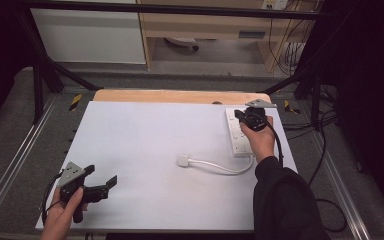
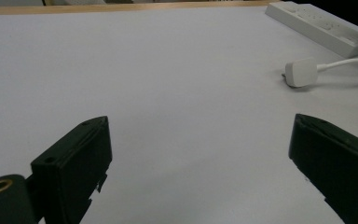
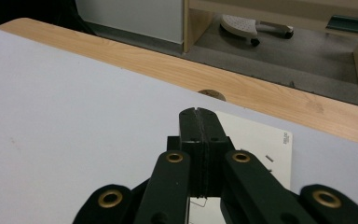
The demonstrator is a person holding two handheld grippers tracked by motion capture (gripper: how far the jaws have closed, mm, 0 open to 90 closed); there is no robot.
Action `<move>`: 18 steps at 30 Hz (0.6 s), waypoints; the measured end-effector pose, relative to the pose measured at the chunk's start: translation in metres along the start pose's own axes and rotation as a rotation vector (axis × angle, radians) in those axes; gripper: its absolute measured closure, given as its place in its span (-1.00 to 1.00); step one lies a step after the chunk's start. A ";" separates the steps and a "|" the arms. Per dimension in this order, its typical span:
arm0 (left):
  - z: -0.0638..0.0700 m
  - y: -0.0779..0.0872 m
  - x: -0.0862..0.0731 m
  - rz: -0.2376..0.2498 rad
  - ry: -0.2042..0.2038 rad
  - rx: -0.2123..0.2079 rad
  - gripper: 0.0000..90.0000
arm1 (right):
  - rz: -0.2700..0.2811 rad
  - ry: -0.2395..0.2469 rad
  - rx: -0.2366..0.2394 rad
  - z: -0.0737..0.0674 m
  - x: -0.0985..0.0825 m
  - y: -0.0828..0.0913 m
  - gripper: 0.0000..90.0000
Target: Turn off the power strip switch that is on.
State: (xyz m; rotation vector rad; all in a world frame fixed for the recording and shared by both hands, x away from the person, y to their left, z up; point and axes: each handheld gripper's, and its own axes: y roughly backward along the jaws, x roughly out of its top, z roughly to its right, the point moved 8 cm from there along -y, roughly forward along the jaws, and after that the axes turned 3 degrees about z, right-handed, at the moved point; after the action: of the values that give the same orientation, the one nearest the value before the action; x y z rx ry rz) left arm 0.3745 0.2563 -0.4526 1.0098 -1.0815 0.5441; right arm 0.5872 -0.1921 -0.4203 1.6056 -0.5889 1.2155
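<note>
Nearest you, at seven o'clock on the white table (image 1: 145,145), your left gripper (image 1: 102,184) sits low with its jaws spread wide, nothing between them. Out past centre lies the white plug (image 1: 182,160), its cable (image 1: 220,167) curling toward four o'clock. Farther off, at two o'clock, your right gripper (image 1: 239,115) hovers over the power strip (image 1: 240,145), jaws pressed together, gripping nothing.

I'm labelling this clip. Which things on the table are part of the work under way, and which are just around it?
In the job:
- power strip, under the shut right gripper
- white plug with its cable
- left gripper, open, waiting

Just around:
- white table sheet
- wooden edge
- chair base on the floor
</note>
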 end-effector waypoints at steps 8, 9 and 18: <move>0.001 0.000 0.000 -0.001 -0.002 -0.004 -0.87 | -0.028 -0.001 -0.016 -0.001 -0.006 -0.007 1.00; 0.001 0.000 0.000 -0.003 -0.002 -0.004 -0.87 | -0.032 -0.002 -0.017 -0.001 -0.007 -0.007 1.00; 0.002 0.000 0.000 -0.002 -0.001 -0.008 -0.87 | -0.052 -0.011 -0.039 0.003 -0.012 -0.010 1.00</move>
State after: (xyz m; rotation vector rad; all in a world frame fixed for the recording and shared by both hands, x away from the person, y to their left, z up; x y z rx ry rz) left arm 0.3736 0.2544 -0.4524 1.0048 -1.0830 0.5372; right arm 0.5924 -0.1933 -0.4352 1.5866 -0.5707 1.1511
